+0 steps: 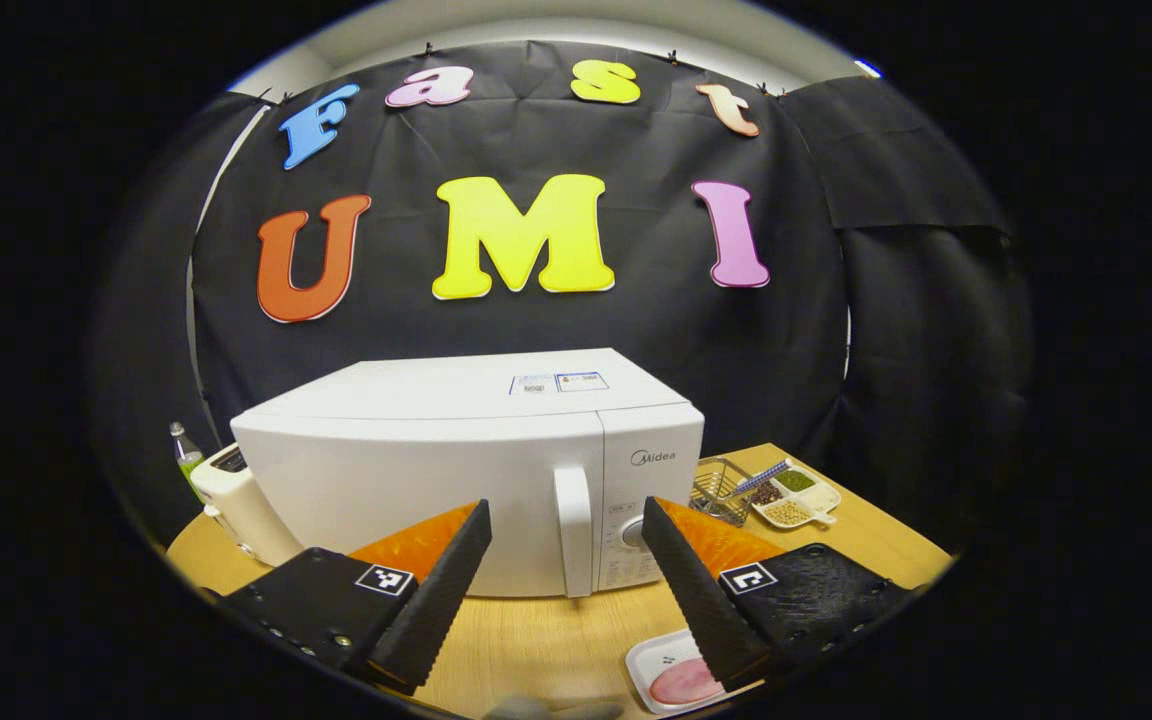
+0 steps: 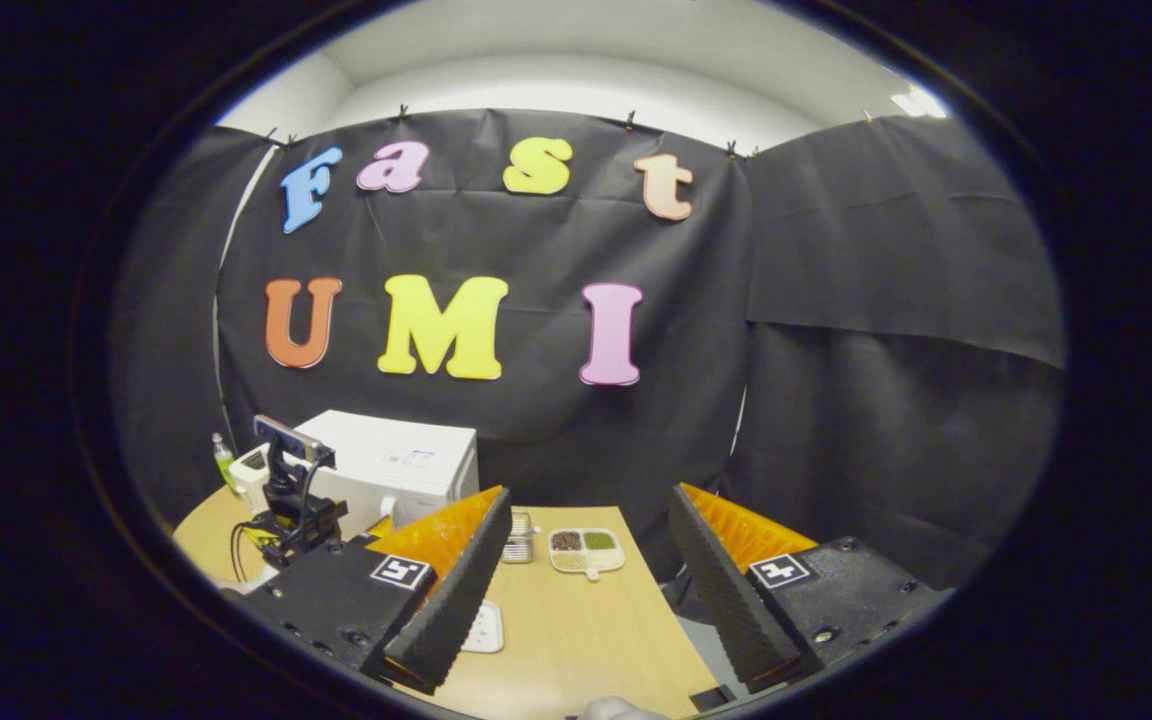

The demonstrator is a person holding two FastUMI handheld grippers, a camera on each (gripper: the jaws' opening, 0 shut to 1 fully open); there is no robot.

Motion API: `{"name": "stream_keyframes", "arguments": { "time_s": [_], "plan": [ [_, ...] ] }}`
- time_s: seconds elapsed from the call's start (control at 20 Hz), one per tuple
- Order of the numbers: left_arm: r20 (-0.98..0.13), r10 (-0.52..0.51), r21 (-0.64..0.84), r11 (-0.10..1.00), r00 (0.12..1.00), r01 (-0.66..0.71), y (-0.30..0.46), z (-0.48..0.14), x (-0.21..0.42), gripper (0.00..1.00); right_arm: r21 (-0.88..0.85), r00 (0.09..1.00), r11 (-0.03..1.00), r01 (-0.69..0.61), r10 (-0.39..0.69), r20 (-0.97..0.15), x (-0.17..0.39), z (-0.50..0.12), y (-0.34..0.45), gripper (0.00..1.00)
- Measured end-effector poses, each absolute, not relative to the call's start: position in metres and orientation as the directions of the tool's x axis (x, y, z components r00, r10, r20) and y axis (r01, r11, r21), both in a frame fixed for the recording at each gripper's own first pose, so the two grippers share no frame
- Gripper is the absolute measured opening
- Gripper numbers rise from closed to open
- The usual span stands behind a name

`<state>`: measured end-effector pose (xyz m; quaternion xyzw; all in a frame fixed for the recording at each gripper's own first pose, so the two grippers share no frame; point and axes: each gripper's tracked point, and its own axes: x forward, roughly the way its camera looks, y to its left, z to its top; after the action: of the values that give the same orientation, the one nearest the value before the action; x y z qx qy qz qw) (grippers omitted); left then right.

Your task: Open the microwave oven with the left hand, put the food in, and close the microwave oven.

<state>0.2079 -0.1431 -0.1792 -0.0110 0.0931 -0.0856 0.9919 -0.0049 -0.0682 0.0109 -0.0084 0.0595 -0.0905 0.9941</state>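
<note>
Facing microwave (image 1: 466, 470), left hand-held gripper (image 1: 566, 585) agape

Each claw (image 1: 561, 560): ribbed wedge fingers (image 1: 436, 590), black screwed bodies with square coded tags (image 1: 384, 579).

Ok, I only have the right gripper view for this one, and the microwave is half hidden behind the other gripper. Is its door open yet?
Observer: No. In the left gripper view the microwave door is shut.
Operator: Is the left gripper on the handle?
Observer: Not yet. The left gripper is open, and the handle shows between its fingers, farther off.
Operator: And the white plate near the table's front edge, anything on it?
Observer: Yes, a pink slice of food lies on the plate.
</note>
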Motion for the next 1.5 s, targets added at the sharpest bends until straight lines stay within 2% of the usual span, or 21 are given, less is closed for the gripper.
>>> {"name": "stream_keyframes", "arguments": {
  "time_s": [0.1, 0.15, 0.25, 0.3, 0.4, 0.45, 0.5, 0.55, 0.6, 0.65, 0.75, 1.05, 1.1, 1.15, 1.2, 1.25, 1.3, 1.5],
  "plan": [
    [-0.193, -0.175, -0.038, 0.985, 0.965, 0.171, -0.149, -0.191, 0.223, 0.95, -0.037, 0.971, 0.98, 0.197, -0.2, -0.131, -0.002, 0.008, -0.074, 1.0],
    [-0.195, -0.176, -0.036, 0.984, 0.965, 0.172, -0.152, -0.195, 0.23, 0.95, -0.041, 0.969, 0.978, 0.206, -0.21, -0.133, 0.0, 0.007, -0.077, 0.92],
    [-0.203, -0.16, -0.023, 0.987, 0.966, 0.158, -0.152, -0.204, 0.242, 0.94, -0.042, 0.965, 0.975, 0.218, -0.222, -0.137, 0.003, 0.006, -0.08, 0.92],
    [-0.211, -0.162, -0.032, 0.987, 0.964, 0.159, -0.154, -0.209, 0.245, 0.79, -0.039, 0.965, 0.975, 0.219, -0.222, -0.14, 0.005, 0.005, -0.08, 1.0],
    [-0.211, -0.164, -0.059, 0.986, 0.964, 0.155, -0.156, -0.214, 0.252, 0.6, -0.04, 0.964, 0.975, 0.217, -0.221, -0.148, 0.008, 0.002, -0.08, 1.0],
    [-0.215, -0.166, -0.069, 0.986, 0.962, 0.155, -0.157, -0.218, 0.254, 0.39, -0.042, 0.963, 0.975, 0.219, -0.223, -0.151, 0.01, 0.002, -0.082, 1.0],
    [-0.213, -0.162, -0.078, 0.986, 0.964, 0.149, -0.157, -0.218, 0.253, 0.32, -0.044, 0.963, 0.974, 0.221, -0.225, -0.151, 0.009, 0.002, -0.082, 1.0],
    [-0.206, -0.153, -0.074, 0.987, 0.966, 0.141, -0.159, -0.218, 0.255, 0.32, -0.046, 0.962, 0.973, 0.224, -0.229, -0.148, 0.008, 0.004, -0.082, 1.0],
    [-0.21, -0.147, -0.068, 0.988, 0.967, 0.136, -0.159, -0.217, 0.256, 0.23, -0.048, 0.962, 0.973, 0.227, -0.232, -0.145, 0.006, 0.004, -0.083, 1.0],
    [-0.208, -0.142, -0.067, 0.989, 0.968, 0.131, -0.157, -0.217, 0.252, 0.23, -0.047, 0.962, 0.972, 0.228, -0.233, -0.143, 0.006, 0.005, -0.083, 1.0],
    [-0.224, -0.144, -0.073, 0.989, 0.964, 0.131, -0.156, -0.223, 0.251, 0.14, -0.041, 0.962, 0.973, 0.228, -0.232, -0.143, 0.004, 0.004, -0.082, 1.0],
    [-0.241, -0.183, -0.083, 0.982, 0.953, 0.167, -0.156, -0.223, 0.248, 0.12, -0.031, 0.965, 0.975, 0.221, -0.223, -0.139, -0.002, 0.005, -0.079, 1.0],
    [-0.251, -0.186, -0.089, 0.982, 0.95, 0.169, -0.156, -0.223, 0.245, 0.12, -0.029, 0.965, 0.975, 0.219, -0.221, -0.138, -0.002, 0.004, -0.079, 0.92],
    [-0.244, -0.183, -0.096, 0.982, 0.952, 0.164, -0.155, -0.222, 0.235, 0.12, -0.027, 0.966, 0.976, 0.216, -0.218, -0.138, -0.003, 0.004, -0.079, 0.92],
    [-0.246, -0.186, -0.084, 0.982, 0.951, 0.17, -0.153, -0.225, 0.223, 0.12, -0.029, 0.966, 0.976, 0.215, -0.217, -0.138, -0.005, 0.002, -0.078, 1.0],
    [-0.231, -0.192, -0.069, 0.981, 0.954, 0.181, -0.148, -0.224, 0.208, 0.11, -0.029, 0.967, 0.977, 0.211, -0.213, -0.138, -0.005, 0.002, -0.077, 0.92],
    [-0.221, -0.198, -0.062, 0.98, 0.955, 0.189, -0.142, -0.222, 0.194, 0.12, -0.027, 0.969, 0.979, 0.203, -0.205, -0.138, -0.005, 0.001, -0.074, 1.0],
    [-0.255, -0.227, -0.072, 0.974, 0.94, 0.216, -0.112, -0.23, 0.135, 0.13, -0.028, 0.98, 0.991, 0.132, -0.135, -0.149, -0.002, -0.006, -0.05, 1.0]
  ]
}}
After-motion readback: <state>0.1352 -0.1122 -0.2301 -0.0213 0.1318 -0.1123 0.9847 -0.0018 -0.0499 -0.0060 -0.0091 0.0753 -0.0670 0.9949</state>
